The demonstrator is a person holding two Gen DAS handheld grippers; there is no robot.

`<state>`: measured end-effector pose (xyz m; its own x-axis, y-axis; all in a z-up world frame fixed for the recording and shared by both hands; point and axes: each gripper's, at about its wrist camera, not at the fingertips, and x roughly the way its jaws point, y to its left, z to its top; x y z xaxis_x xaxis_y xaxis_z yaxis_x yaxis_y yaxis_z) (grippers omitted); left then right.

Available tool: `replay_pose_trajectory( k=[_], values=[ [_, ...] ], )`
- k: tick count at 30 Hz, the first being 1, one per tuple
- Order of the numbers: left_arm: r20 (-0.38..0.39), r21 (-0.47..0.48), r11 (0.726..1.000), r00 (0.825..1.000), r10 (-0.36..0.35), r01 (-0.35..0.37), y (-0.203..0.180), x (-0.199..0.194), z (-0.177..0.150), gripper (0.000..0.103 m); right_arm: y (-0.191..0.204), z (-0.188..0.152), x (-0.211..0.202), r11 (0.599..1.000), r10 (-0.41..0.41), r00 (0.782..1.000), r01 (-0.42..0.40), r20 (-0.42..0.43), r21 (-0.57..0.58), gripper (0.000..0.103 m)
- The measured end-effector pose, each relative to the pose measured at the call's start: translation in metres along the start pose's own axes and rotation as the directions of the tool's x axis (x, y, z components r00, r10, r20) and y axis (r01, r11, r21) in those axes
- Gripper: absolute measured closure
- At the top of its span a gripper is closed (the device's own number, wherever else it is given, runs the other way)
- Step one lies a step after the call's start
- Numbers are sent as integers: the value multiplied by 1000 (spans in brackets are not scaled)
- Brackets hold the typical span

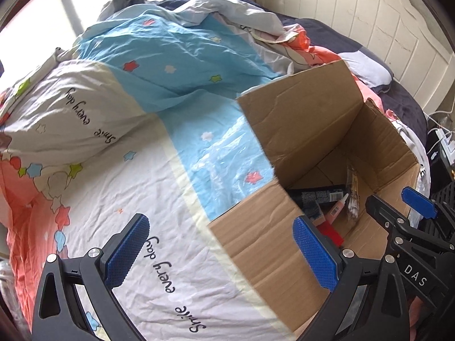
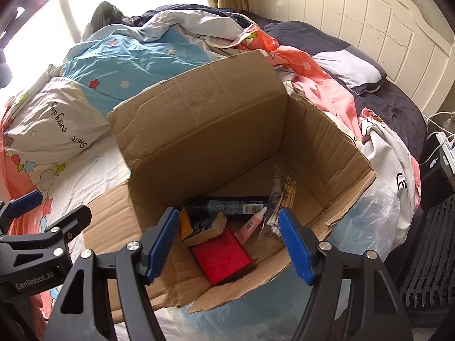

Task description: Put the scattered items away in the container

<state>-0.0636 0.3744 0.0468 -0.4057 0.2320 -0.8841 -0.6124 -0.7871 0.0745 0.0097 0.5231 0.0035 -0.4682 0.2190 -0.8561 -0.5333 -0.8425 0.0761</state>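
An open cardboard box (image 2: 199,130) stands on the bed, its flaps up. Inside lie a red box (image 2: 221,258), a pink tube (image 2: 251,224), a bag of cotton swabs (image 2: 281,199), a dark tube (image 2: 233,206) and a small yellow-and-blue pack (image 2: 204,227). My right gripper (image 2: 229,244) hangs over the box mouth, open, with nothing between its pads. My left gripper (image 1: 221,253) is open and empty over the box's near-left flap (image 1: 264,244) and the sheet. Each gripper shows at the edge of the other view: the right gripper (image 1: 398,207) and the left gripper (image 2: 51,210).
A star-print duvet (image 1: 136,91) is bunched across the bed behind and left of the box. A clear plastic bag (image 2: 378,218) lies against the box's right side. The cream headboard (image 2: 369,28) is at the back right. A black slatted crate (image 2: 429,253) and a power strip (image 2: 446,142) sit beside the bed.
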Motion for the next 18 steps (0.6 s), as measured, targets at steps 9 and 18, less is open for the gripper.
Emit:
replay_pose_trajectory(
  k=[9, 18],
  values=[
    [-11, -58, 998, 999, 39, -39, 39, -11, -25, 0, 33, -15, -11, 998, 33, 999, -33, -6, -54, 35],
    [-12, -91, 992, 996, 89, -90, 81, -26, -52, 0, 67, -28, -20, 991, 54, 999, -54, -5, -121, 35]
  ],
)
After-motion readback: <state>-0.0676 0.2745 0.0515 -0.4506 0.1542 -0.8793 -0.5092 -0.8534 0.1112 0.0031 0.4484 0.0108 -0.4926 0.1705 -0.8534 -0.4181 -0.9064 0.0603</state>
